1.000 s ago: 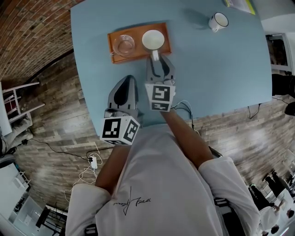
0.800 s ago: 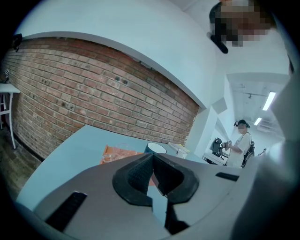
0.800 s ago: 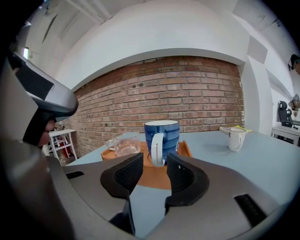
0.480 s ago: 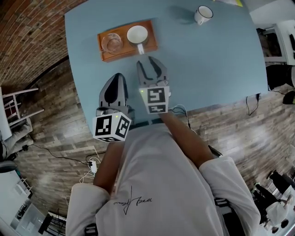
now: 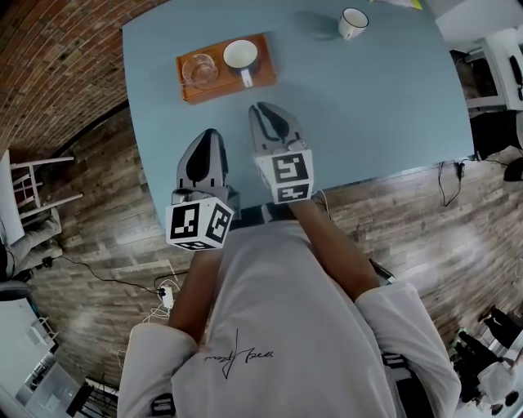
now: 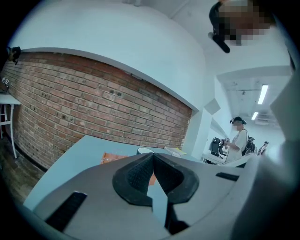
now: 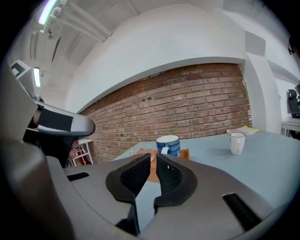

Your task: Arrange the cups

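1. Left tool (image 5: 207, 135) is clenched, empty; right tool (image 5: 266, 111), its jaws just closing, stands slightly parted around nothing.
2. Blue mug (image 5: 241, 55) and glass cup (image 5: 198, 69) sit in the orange tray (image 5: 266, 76) at twelve o'clock, white mug (image 5: 353, 22) at two o'clock on the table (image 5: 368, 106).

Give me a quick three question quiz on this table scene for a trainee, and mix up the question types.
1. True or false: the white mug stands on the orange tray.
2. How many cups are on the tray?
3. The left gripper is: A open, B shut and empty, C shut on a cup.

Key: 1 false, it stands apart on the table. 2 two, the glass cup and the blue mug. 3 B.
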The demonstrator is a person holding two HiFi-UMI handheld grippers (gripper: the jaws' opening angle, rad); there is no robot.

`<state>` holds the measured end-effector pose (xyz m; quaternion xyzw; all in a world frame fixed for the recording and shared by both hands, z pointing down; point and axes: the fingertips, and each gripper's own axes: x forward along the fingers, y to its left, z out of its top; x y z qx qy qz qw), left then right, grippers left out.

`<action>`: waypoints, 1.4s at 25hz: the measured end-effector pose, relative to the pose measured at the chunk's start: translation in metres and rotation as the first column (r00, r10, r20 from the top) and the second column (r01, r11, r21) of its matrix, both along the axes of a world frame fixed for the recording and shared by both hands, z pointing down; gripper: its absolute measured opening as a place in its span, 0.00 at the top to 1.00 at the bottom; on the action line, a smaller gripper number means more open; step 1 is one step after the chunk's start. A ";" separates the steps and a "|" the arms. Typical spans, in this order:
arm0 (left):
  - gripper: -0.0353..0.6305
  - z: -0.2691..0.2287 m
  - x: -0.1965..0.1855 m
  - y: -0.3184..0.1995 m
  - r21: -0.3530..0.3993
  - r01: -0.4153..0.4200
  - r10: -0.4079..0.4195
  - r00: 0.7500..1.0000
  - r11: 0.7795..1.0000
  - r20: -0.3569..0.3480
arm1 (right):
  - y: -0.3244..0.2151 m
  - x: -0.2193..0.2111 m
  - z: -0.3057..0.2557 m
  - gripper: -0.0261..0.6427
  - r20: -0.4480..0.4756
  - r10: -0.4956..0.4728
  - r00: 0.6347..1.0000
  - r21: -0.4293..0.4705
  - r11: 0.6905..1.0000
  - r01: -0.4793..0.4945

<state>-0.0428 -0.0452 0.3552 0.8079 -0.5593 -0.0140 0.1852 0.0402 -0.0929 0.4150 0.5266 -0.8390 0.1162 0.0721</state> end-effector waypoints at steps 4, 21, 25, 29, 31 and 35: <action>0.93 -0.004 -0.007 0.007 -0.007 -0.020 0.020 0.999 1.000 -0.028 | 0.011 -0.016 -0.016 0.91 0.010 -0.049 0.999 0.002 0.999 0.049; 0.93 -0.014 -0.039 0.001 0.029 -0.167 0.167 0.986 0.986 -0.011 | 0.030 -0.060 -0.061 0.93 0.025 -0.101 0.995 0.046 0.994 0.100; 0.93 -0.016 -0.049 -0.005 0.040 -0.185 0.186 0.982 0.982 -0.021 | 0.030 -0.064 -0.071 0.93 0.016 -0.084 0.996 0.068 0.994 0.083; 0.93 -0.016 -0.055 -0.013 0.052 -0.199 0.200 0.979 0.979 -0.033 | 0.027 -0.068 -0.070 0.93 0.005 -0.053 0.999 0.057 0.997 0.052; 0.93 -0.015 -0.059 -0.015 0.052 -0.212 0.213 0.977 0.976 -0.024 | 0.029 -0.074 -0.068 0.93 0.011 -0.056 0.998 0.041 0.998 0.056; 0.93 -0.008 -0.058 -0.016 0.043 -0.228 0.229 0.973 0.973 -0.015 | 0.036 -0.075 -0.060 0.93 0.010 -0.067 0.998 0.011 0.998 0.067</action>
